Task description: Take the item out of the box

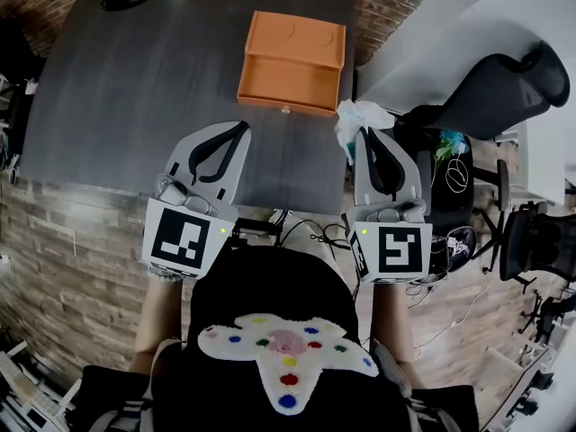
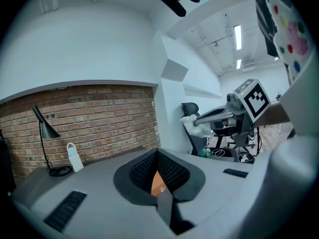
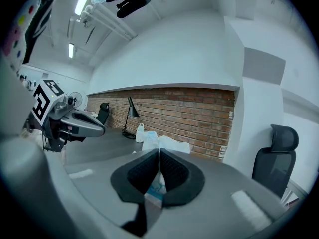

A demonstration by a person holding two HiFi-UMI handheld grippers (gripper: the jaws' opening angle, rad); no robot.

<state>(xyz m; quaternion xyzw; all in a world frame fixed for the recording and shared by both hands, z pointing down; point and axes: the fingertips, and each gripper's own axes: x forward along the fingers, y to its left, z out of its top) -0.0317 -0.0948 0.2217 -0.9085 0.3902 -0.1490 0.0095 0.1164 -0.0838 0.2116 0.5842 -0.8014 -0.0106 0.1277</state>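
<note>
An orange box (image 1: pixel 291 66) stands on the far middle of the dark table (image 1: pixel 117 106), its drawer pulled out toward me and showing nothing inside. My right gripper (image 1: pixel 364 134) hangs past the table's right edge, shut on a crumpled white packet (image 1: pixel 358 118). In the right gripper view the packet (image 3: pixel 159 144), with some blue print, sits pinched between the jaws. My left gripper (image 1: pixel 241 127) hovers over the table's near edge, left of the box front, shut and holding nothing. Through its closed jaws (image 2: pixel 157 154) a sliver of the orange box (image 2: pixel 158 184) shows.
A black desk lamp (image 2: pixel 46 131) and a white bottle (image 2: pixel 74 157) stand at the table's far end by the brick wall. A black office chair (image 1: pixel 504 84) and loose cables (image 1: pixel 454 178) lie right of the table. A person's torso fills the bottom of the head view.
</note>
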